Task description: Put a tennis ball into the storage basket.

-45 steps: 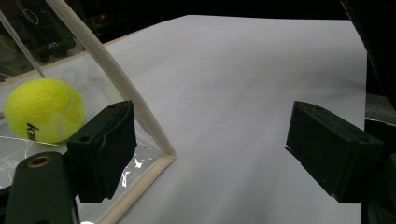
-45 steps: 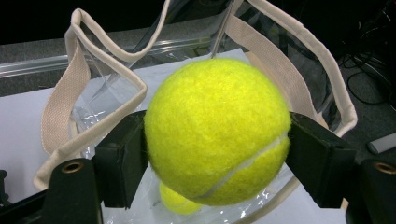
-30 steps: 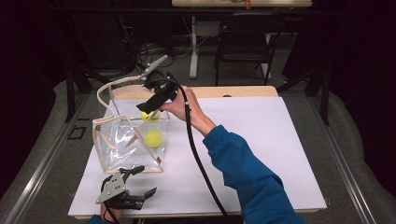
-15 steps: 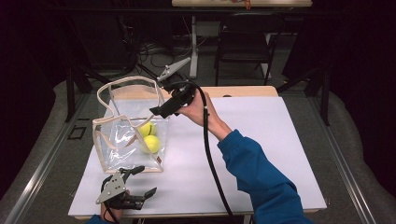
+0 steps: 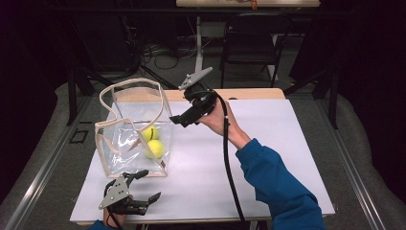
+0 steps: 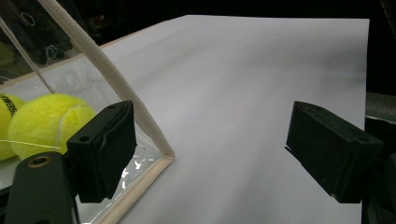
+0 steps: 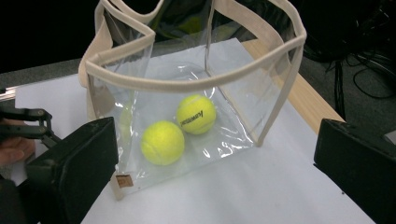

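Tennis balls, two, lie touching each other on the floor of the clear bag [image 5: 129, 143]: one [image 5: 154, 149] nearer the person, the other [image 5: 150, 132] just behind it. Nearest edge of the white table [image 5: 268, 158]: left gripper [image 5: 143, 191] rests low just in front of the bag's front corner, jaws wide apart, nothing between them. Farther back: right gripper [image 5: 178, 120] held above the table, just right of the bag's rim, aimed at the bag; its jaws have just been opening, now spread fully, empty.
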`<state>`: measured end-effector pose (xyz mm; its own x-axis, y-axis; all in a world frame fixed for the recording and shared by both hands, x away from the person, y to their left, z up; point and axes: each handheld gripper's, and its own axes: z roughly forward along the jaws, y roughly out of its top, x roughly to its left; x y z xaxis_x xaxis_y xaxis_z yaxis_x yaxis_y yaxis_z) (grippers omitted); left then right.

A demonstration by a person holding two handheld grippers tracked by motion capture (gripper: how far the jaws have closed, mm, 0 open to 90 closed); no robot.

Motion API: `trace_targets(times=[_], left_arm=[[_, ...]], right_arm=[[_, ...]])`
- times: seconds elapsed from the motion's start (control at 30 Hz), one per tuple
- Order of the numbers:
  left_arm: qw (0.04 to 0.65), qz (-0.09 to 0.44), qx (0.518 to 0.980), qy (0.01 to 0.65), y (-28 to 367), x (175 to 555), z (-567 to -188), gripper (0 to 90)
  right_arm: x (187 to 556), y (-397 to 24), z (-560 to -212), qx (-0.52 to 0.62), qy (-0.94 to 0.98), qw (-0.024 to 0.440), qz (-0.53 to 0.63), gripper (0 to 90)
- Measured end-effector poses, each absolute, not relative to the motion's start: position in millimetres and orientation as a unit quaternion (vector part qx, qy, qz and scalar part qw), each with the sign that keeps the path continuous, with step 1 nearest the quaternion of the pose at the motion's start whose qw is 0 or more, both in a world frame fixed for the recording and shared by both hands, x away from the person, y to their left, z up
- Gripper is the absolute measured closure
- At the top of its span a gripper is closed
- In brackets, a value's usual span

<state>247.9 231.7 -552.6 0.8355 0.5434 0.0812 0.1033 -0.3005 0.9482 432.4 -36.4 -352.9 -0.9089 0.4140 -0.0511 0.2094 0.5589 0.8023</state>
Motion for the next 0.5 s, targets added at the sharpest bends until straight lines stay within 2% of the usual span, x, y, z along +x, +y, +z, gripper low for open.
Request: trace_targets(times=[0.5], left_arm=[[0.554,0.201,0.781,0.207,233,248,-552,15.8]], right_arm=[[421,-66,-378,0.189,0.886,0.126,0.404,0.0]])
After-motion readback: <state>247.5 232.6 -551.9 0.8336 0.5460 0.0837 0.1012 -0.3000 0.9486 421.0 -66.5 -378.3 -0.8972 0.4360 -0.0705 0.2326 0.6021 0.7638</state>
